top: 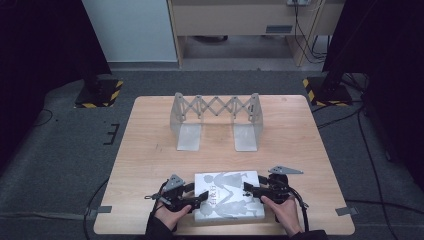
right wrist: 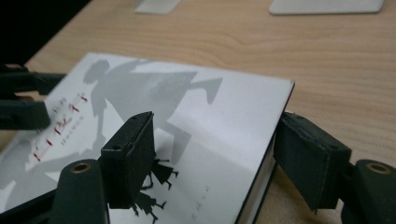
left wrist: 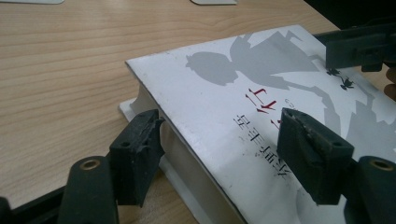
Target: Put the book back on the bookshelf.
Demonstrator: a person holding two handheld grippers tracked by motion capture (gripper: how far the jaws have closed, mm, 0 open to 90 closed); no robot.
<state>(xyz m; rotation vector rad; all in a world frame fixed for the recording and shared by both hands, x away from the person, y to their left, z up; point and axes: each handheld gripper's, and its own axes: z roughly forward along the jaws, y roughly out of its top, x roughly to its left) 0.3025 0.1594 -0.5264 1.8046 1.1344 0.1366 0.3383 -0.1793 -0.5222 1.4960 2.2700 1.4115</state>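
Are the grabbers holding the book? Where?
Not gripped, it seems. The book lies flat on the table; the left gripper and right gripper straddle its side edges with jaws open.

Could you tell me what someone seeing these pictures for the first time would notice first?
First, the white book with grey silhouette figures, lying flat at the near edge of the wooden table. The left tongs and right tongs straddle its two side edges, jaws apart, one above the cover and one beside the pages. Farther back stands a grey expandable bookend rack with a scissor lattice.
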